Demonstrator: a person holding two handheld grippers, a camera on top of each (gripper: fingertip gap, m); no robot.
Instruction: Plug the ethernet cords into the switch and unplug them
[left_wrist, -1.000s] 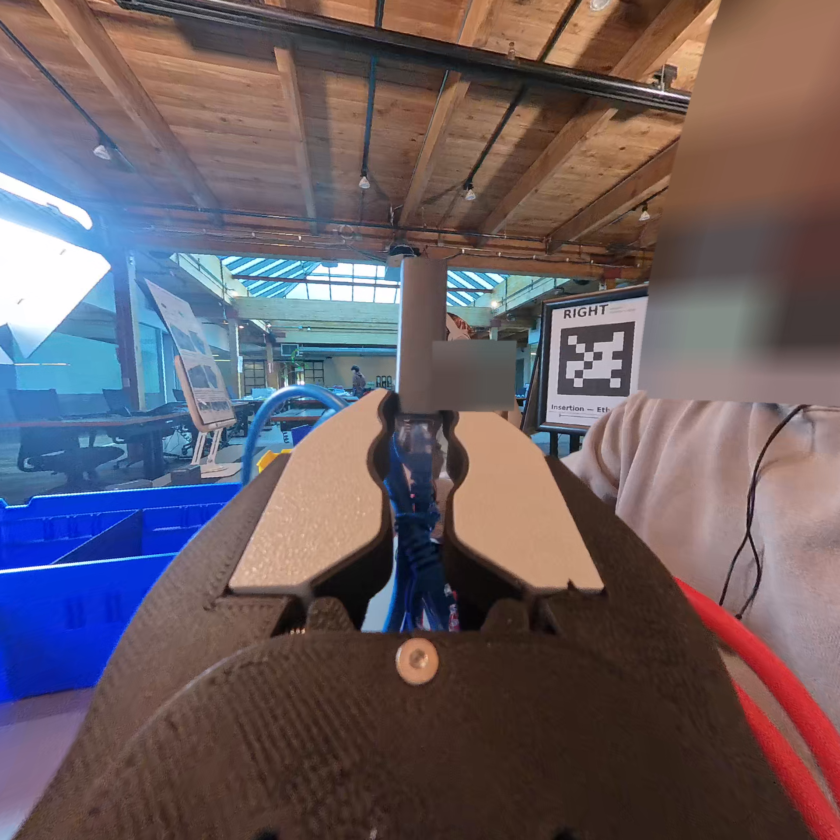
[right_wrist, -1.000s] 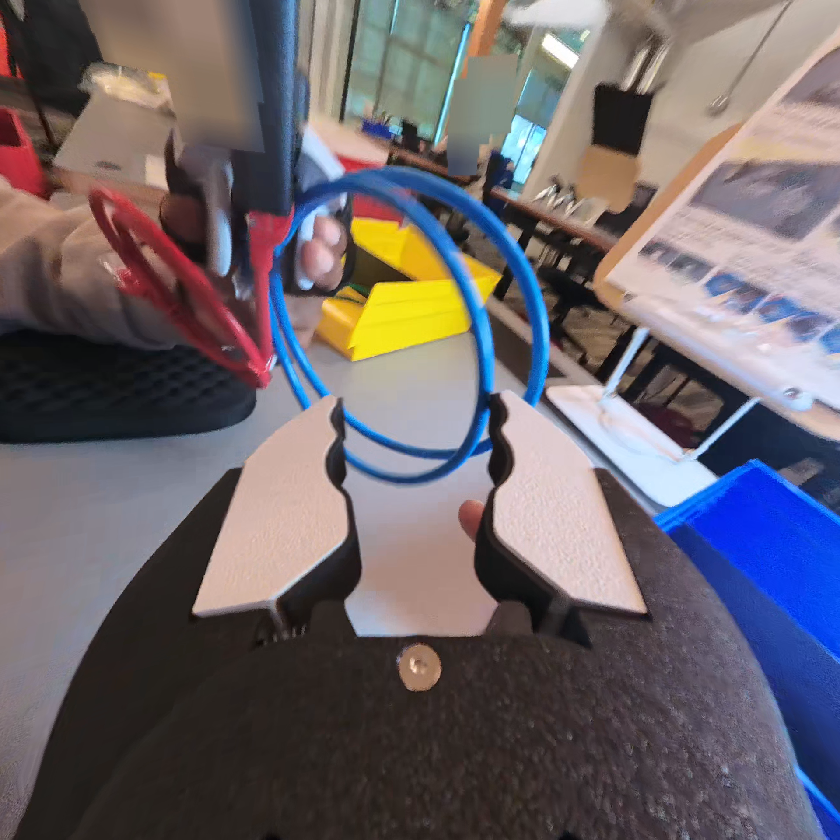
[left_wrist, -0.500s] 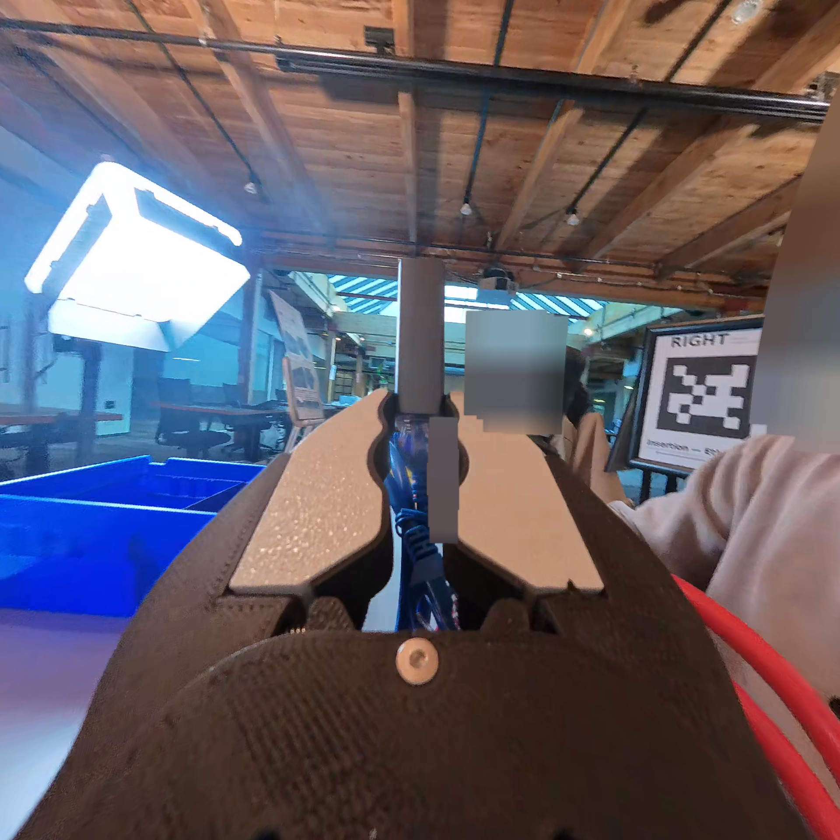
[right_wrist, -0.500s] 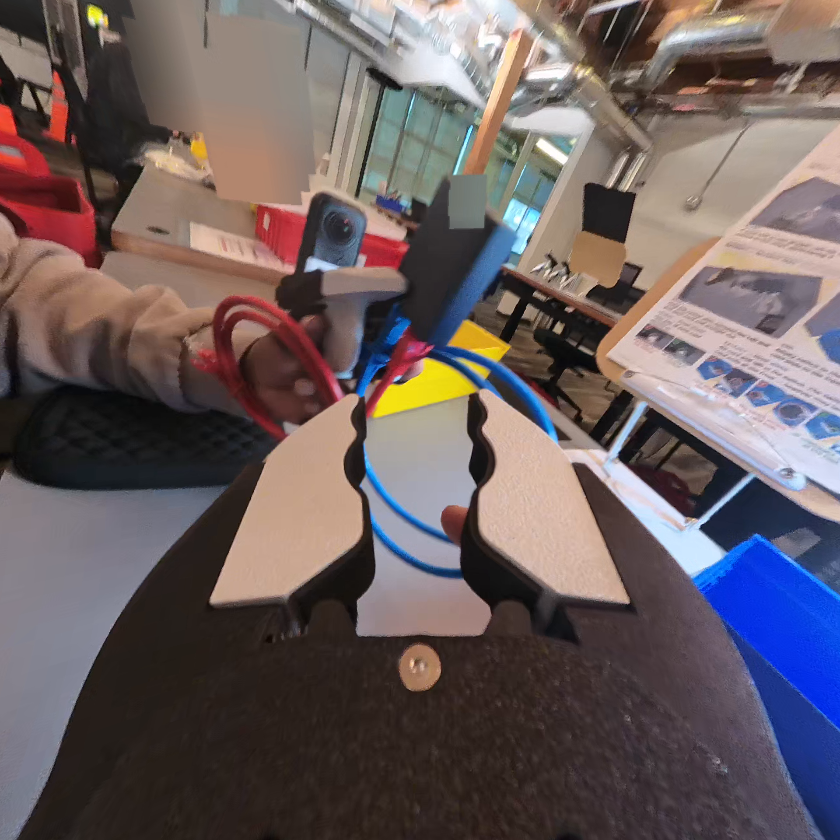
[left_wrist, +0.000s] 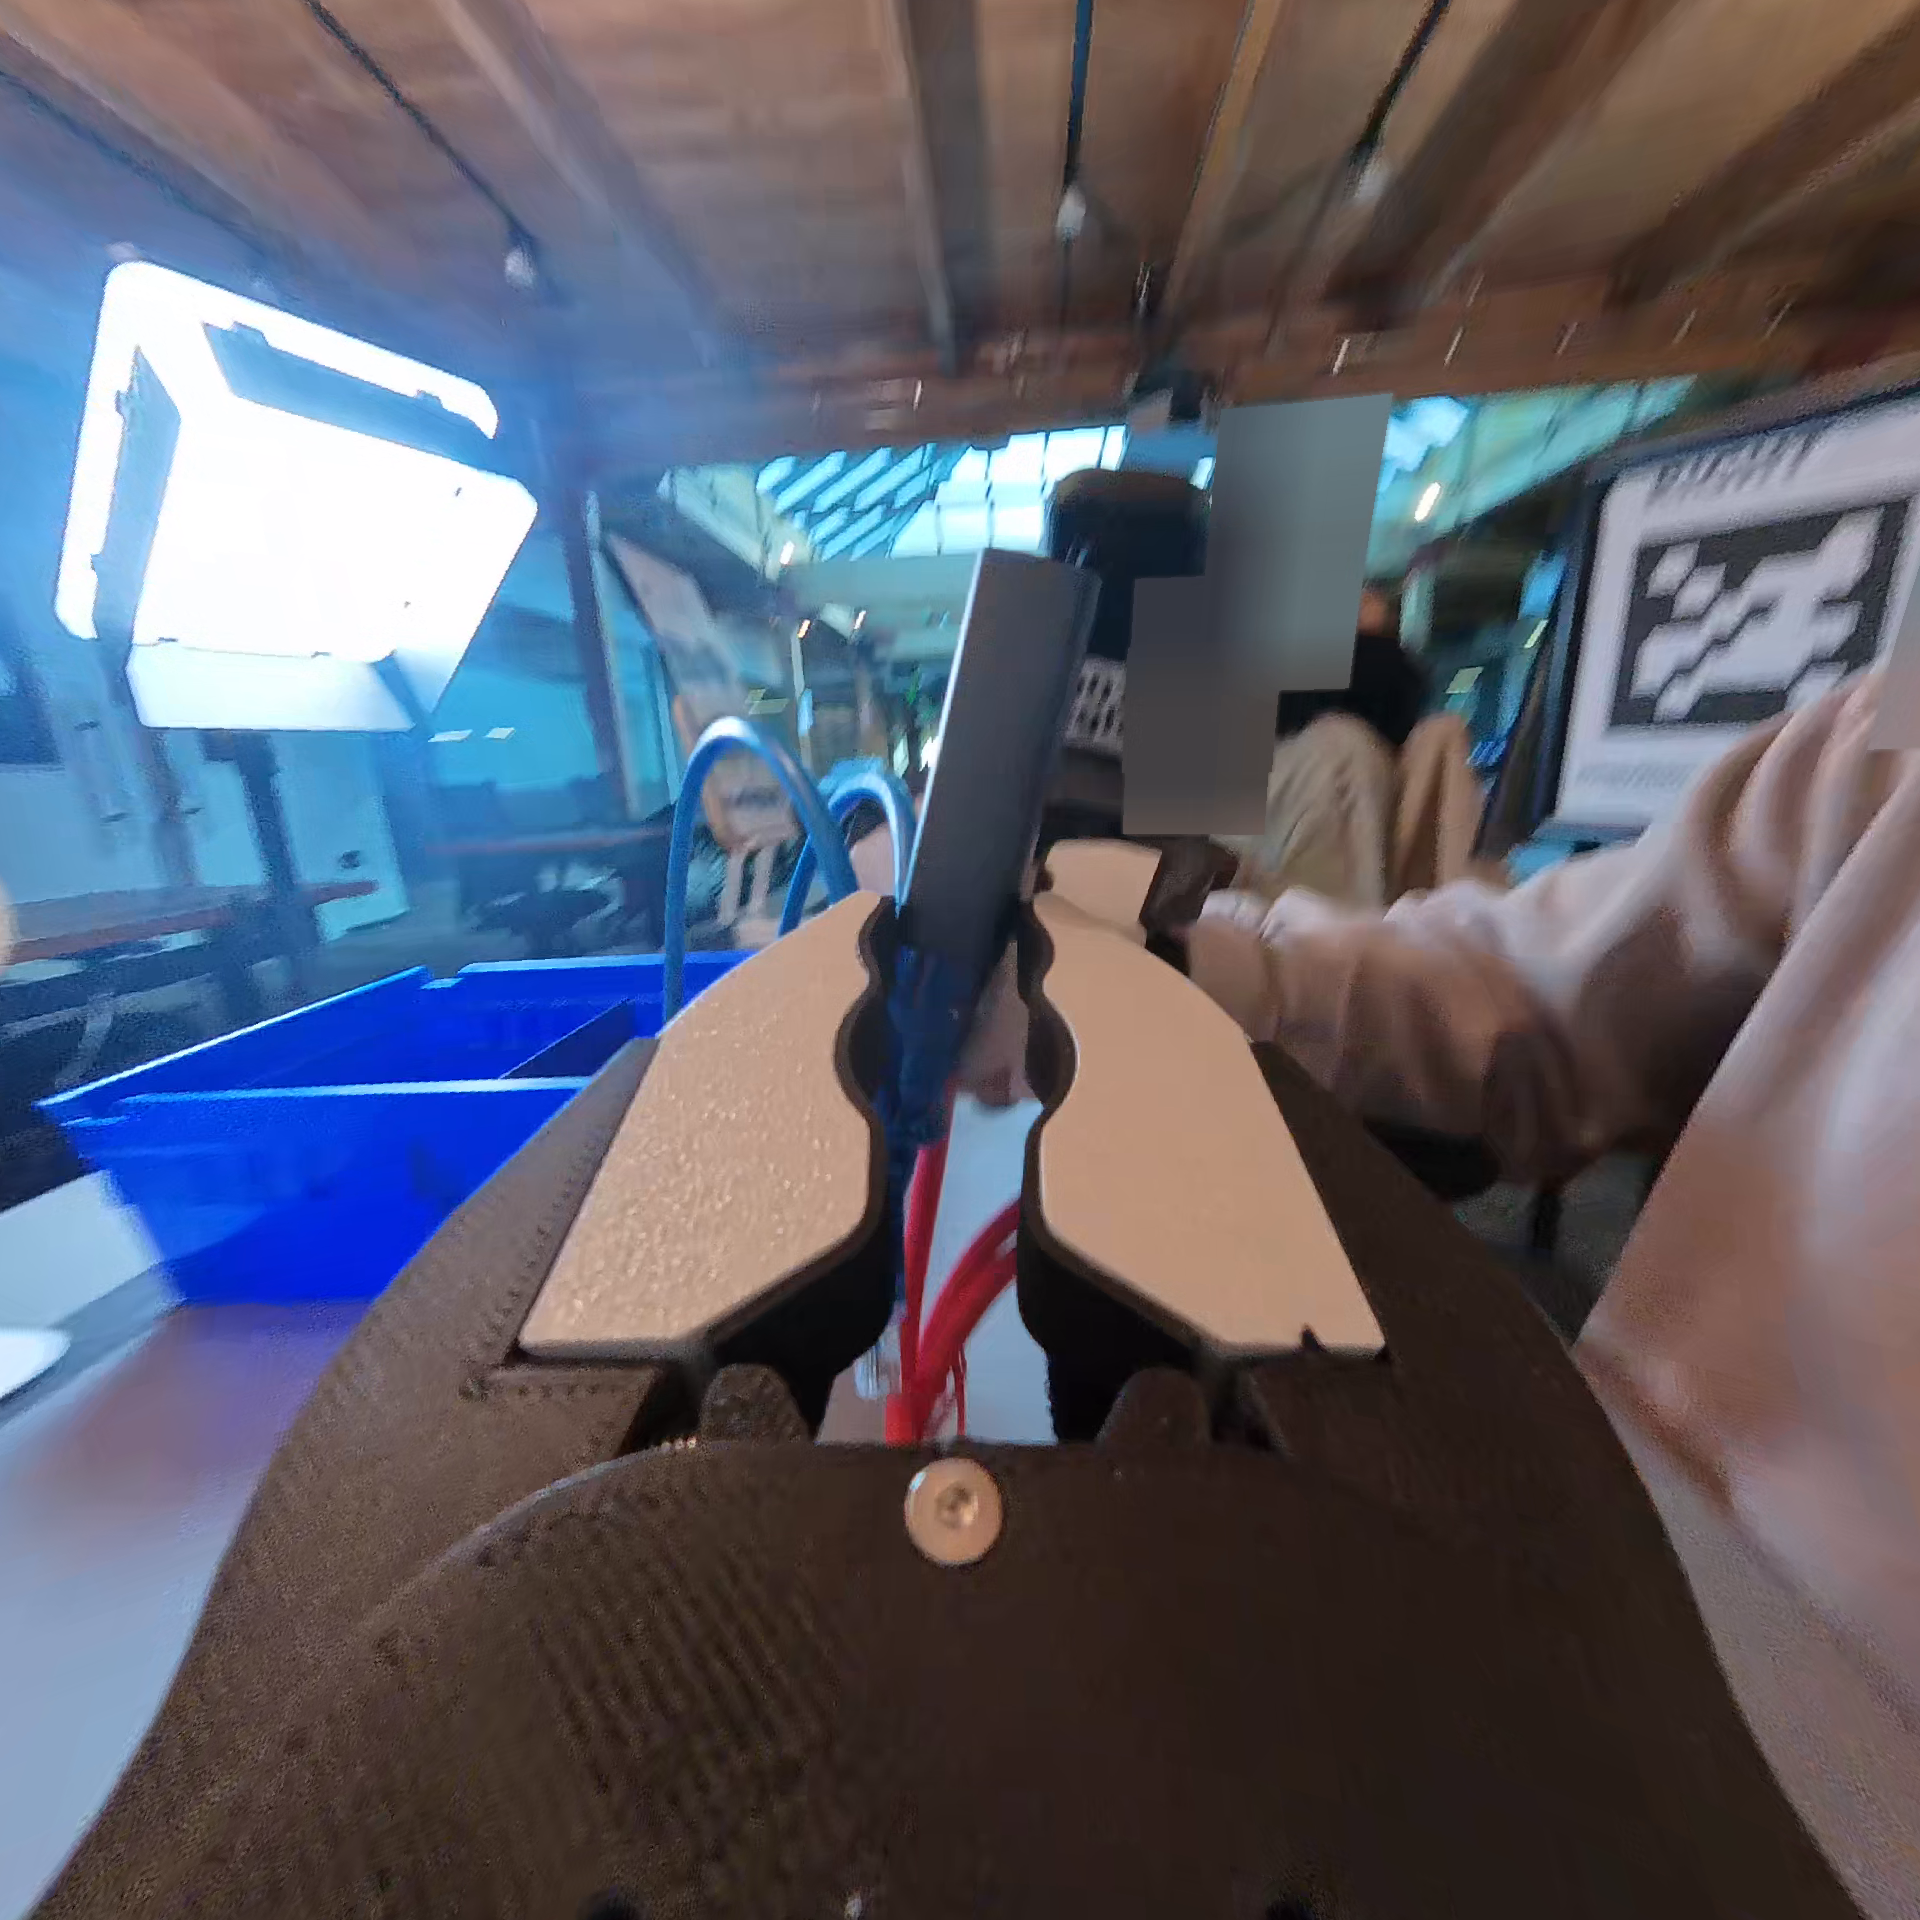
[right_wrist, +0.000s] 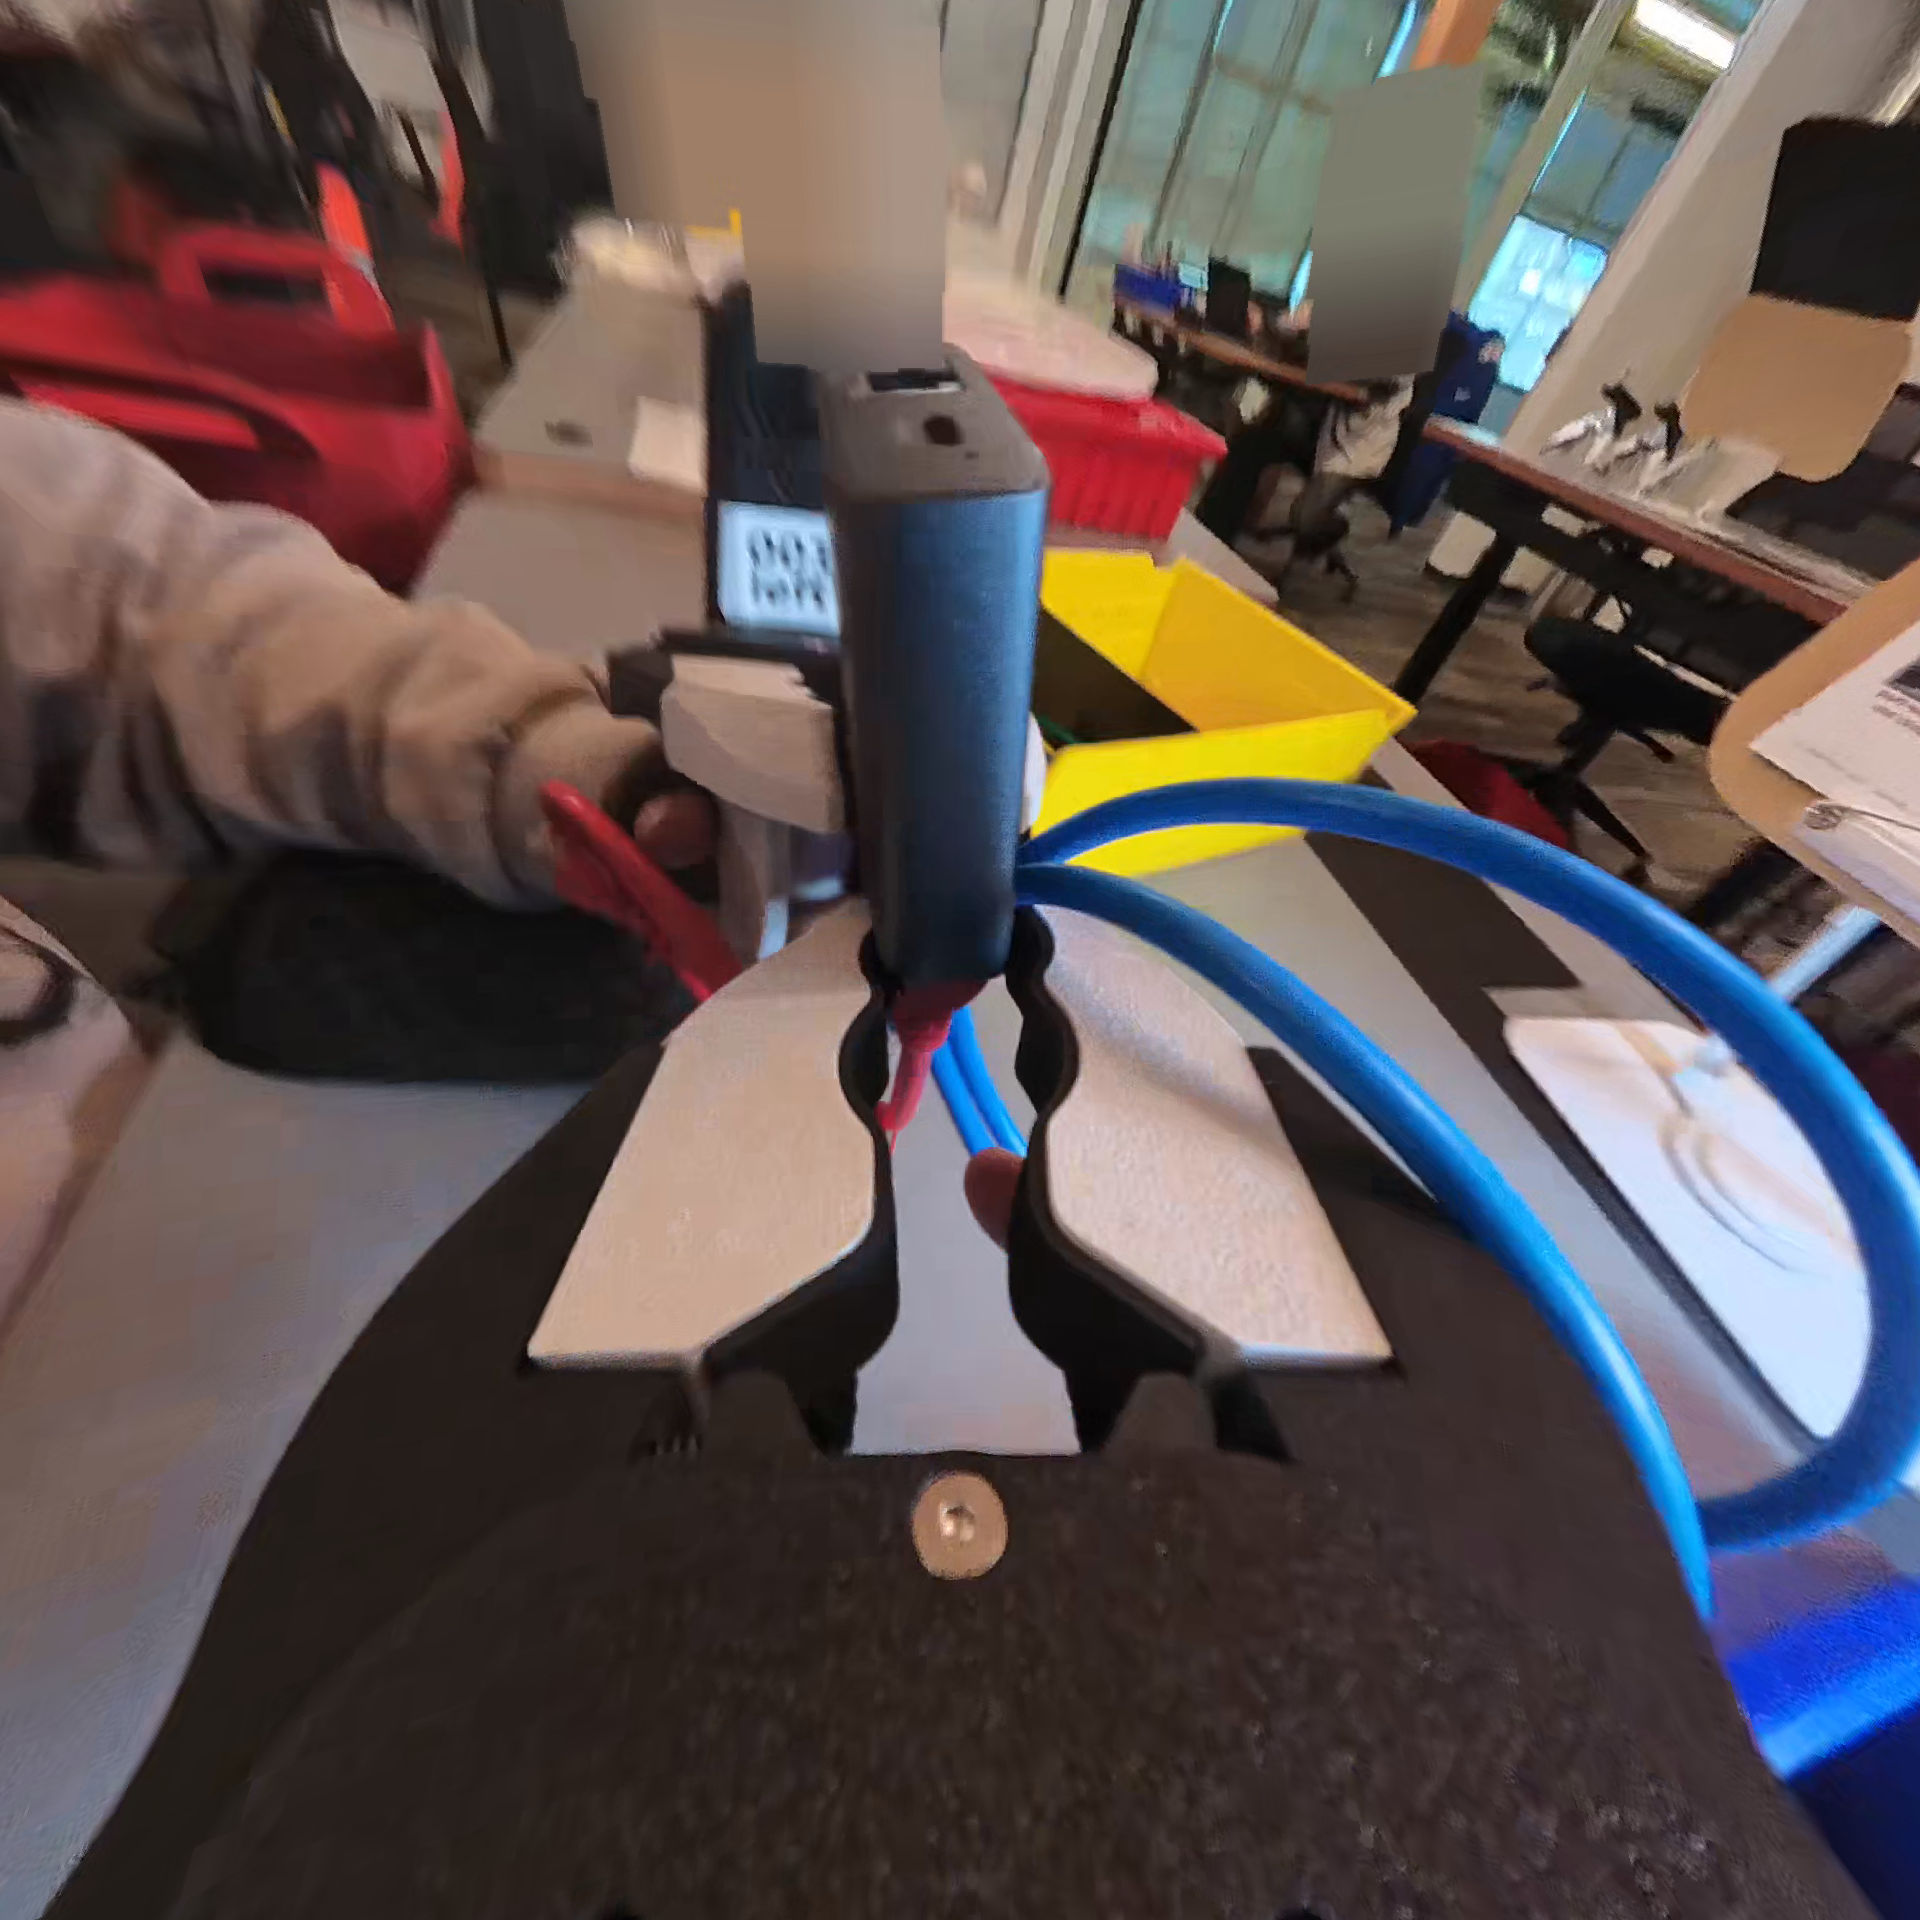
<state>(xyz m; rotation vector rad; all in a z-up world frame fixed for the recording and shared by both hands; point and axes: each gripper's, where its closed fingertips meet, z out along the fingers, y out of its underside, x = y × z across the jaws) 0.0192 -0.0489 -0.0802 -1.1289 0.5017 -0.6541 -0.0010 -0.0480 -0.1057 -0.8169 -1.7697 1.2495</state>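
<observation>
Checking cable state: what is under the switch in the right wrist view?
A red cord hangs from the switch's underside, with blue cords leaving beside it. The ports and plugs themselves are hidden between the right fingers.

Dark switch (right_wrist: 935, 665) upright, tilted slightly, held off table; blue cords (right_wrist: 1455, 997) looping from lower end, red cord (right_wrist: 914, 1060) alongside.
</observation>
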